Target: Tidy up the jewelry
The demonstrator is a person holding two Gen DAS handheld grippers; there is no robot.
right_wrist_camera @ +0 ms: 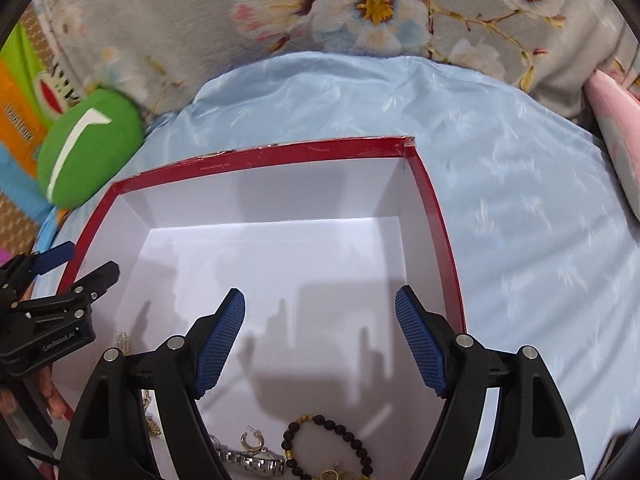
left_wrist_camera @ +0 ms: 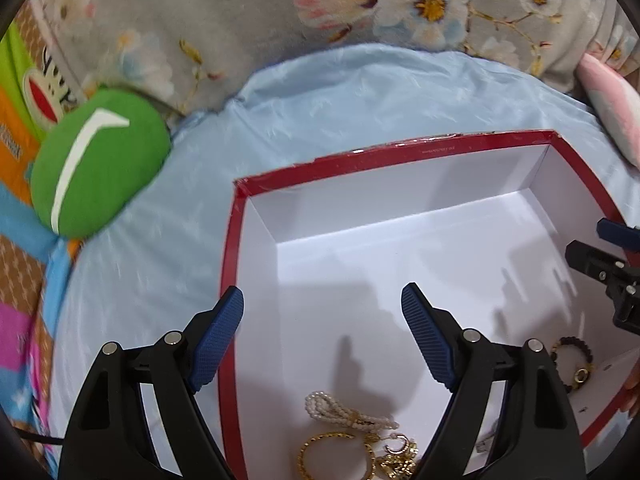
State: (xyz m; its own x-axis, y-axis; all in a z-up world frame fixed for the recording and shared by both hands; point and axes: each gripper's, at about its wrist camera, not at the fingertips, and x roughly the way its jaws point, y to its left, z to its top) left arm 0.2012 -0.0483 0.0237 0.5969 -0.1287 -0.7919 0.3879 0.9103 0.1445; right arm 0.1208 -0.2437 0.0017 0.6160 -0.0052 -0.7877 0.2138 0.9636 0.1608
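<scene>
Both grippers hover over the red-rimmed box [left_wrist_camera: 236,240], white inside, sitting on a pale blue satin sheet [left_wrist_camera: 320,92]. In the left wrist view, the left gripper [left_wrist_camera: 322,336] stands with its jaws wide apart and nothing between the blue pads; its left finger hangs over the box's left rim. Low in the frame, on the box floor, lie a pearl bracelet [left_wrist_camera: 344,410] and a gold hoop [left_wrist_camera: 316,452], with a gold tangle just beside it. A dark bead bracelet [left_wrist_camera: 572,356] shows at lower right, partly hidden behind the finger.

In the right wrist view, the right gripper [right_wrist_camera: 320,338] is open as well, gripping nothing, over the right half of the box. At bottom centre: the bead bracelet, a small gold ear cuff [right_wrist_camera: 253,442] and a silver watch band [right_wrist_camera: 250,460]. A green cushion [right_wrist_camera: 90,152] rests at upper left, floral fabric [right_wrist_camera: 360,8] along the top.
</scene>
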